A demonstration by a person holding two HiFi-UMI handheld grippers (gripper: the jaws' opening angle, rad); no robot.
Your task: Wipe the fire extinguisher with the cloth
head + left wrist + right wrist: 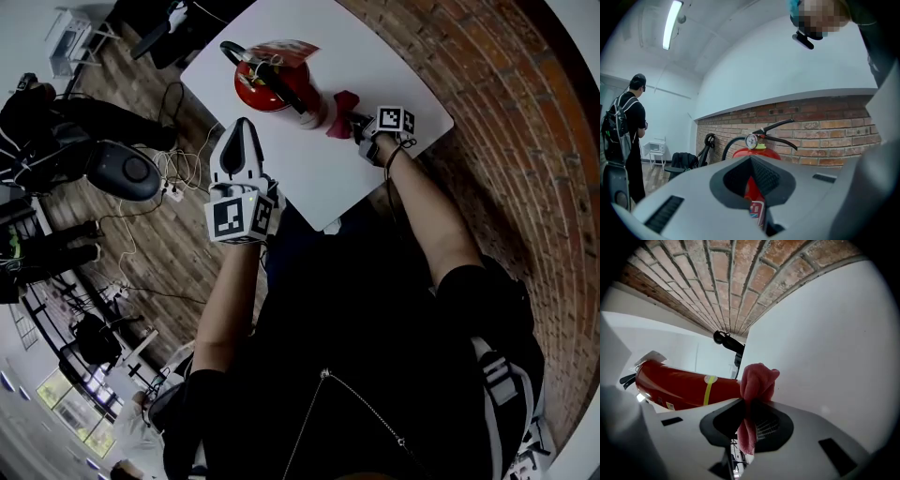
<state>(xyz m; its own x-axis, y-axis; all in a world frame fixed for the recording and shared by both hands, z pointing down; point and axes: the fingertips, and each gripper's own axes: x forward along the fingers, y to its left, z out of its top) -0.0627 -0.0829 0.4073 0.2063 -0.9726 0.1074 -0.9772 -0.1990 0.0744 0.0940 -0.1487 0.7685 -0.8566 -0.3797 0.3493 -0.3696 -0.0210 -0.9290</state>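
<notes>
Red cloth (343, 113) is pinched in the right claw (357, 122). In the right gripper view the jaws of this claw (750, 405) are pressed together on the cloth (757, 377): one bunch of it stands out past the tips and another part hangs down between the jaws. The cloth is just to the right of the fire extinguisher (271, 83), low near the white desk (384, 61). I cannot tell if it touches the red body.

The fire extinguisher (758, 152) stands upright on the far left part of the desk. It has a round gauge, black levers and a black hose on top.

The left claw (242, 129) is held near the left edge of the desk, apart from the extinguisher, and it points at it. In the left gripper view its jaws (751, 161) meet at the tips and hold nothing. Behind the extinguisher there is a brick wall (825, 125).
</notes>
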